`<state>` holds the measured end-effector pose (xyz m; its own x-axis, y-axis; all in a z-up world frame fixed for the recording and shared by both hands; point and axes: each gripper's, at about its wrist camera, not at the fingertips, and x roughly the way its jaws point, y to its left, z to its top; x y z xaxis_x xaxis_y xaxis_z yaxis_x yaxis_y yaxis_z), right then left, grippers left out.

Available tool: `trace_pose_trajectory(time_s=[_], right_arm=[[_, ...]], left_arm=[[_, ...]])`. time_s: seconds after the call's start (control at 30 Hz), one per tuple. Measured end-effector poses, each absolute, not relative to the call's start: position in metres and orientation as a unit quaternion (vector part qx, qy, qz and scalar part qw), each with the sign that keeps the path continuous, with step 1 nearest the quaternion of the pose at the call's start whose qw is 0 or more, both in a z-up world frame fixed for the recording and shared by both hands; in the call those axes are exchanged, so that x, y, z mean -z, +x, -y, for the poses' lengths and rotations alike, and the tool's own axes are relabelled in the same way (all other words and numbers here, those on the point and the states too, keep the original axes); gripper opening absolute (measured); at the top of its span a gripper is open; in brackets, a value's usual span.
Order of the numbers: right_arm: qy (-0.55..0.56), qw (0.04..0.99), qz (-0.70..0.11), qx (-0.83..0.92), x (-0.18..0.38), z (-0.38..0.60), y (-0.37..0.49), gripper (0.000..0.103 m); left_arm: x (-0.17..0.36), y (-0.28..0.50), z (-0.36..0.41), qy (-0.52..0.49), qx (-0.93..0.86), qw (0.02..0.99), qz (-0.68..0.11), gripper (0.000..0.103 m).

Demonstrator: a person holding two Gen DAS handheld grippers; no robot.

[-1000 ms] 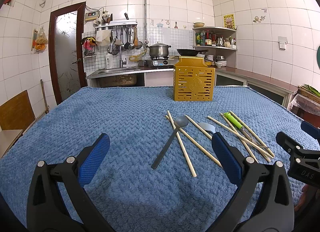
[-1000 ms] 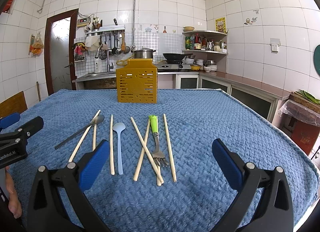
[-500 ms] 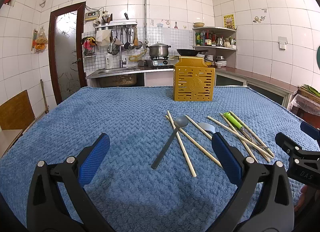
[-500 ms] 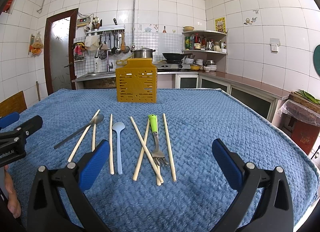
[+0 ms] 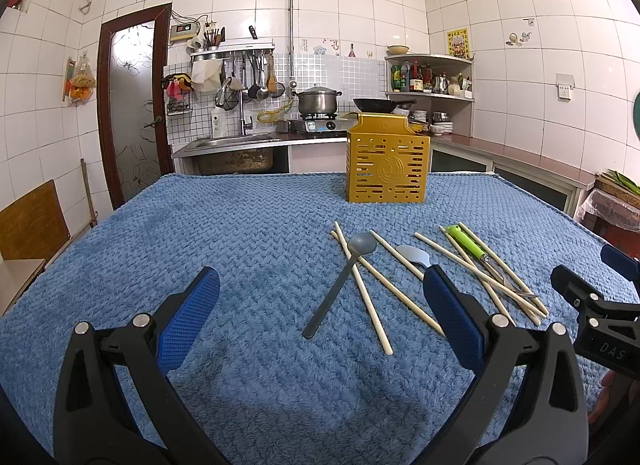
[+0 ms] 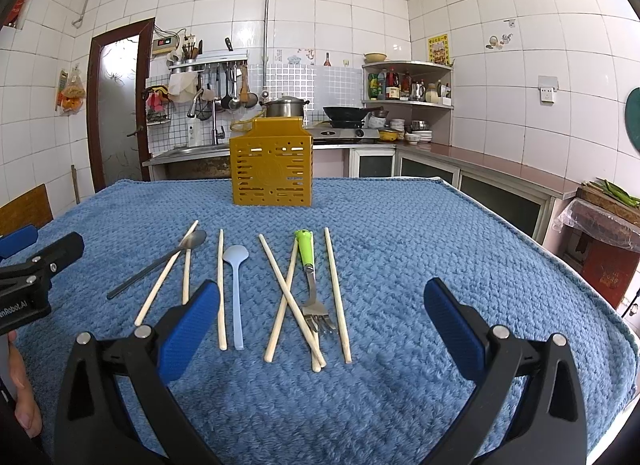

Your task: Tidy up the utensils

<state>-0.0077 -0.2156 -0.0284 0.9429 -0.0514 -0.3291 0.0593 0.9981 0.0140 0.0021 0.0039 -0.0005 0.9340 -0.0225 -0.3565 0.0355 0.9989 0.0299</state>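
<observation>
A yellow slotted utensil holder [image 5: 387, 160] [image 6: 272, 168] stands upright at the far side of the blue towel. In front of it lie several wooden chopsticks [image 6: 335, 288] [image 5: 363, 288], a dark grey spoon [image 5: 340, 277] [image 6: 160, 263], a pale blue spoon [image 6: 237, 285] [image 5: 413, 255] and a green-handled fork [image 6: 310, 271] [image 5: 474, 251]. My left gripper [image 5: 320, 317] hovers open near the table's front, the grey spoon ahead between its fingers. My right gripper [image 6: 320, 325] is open too, low over the chopsticks' and fork's near ends. Neither holds anything.
The blue knitted towel [image 5: 240, 233] covers the whole table. A wooden chair [image 5: 28, 225] stands at the left edge. Behind are a kitchen counter with sink, pot [image 5: 317, 101] and wok; at the right, a bag of vegetables [image 6: 608, 205]. A hand [image 6: 22, 377] shows bottom left.
</observation>
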Motion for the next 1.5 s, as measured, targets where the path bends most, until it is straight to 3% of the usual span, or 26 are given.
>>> trace_pose_trajectory(time_s=[1.07, 1.5], right_arm=[[0.012, 0.985, -0.167, 0.027, 0.029, 0.216, -0.008, 0.099], [0.016, 0.982, -0.189, -0.003, 0.015, 0.226, 0.008, 0.099]], left_arm=[[0.001, 0.003, -0.005, 0.018, 0.016, 0.983, -0.183, 0.098], [-0.001, 0.020, 0.003, 0.041, 0.025, 0.972, -0.229, 0.098]])
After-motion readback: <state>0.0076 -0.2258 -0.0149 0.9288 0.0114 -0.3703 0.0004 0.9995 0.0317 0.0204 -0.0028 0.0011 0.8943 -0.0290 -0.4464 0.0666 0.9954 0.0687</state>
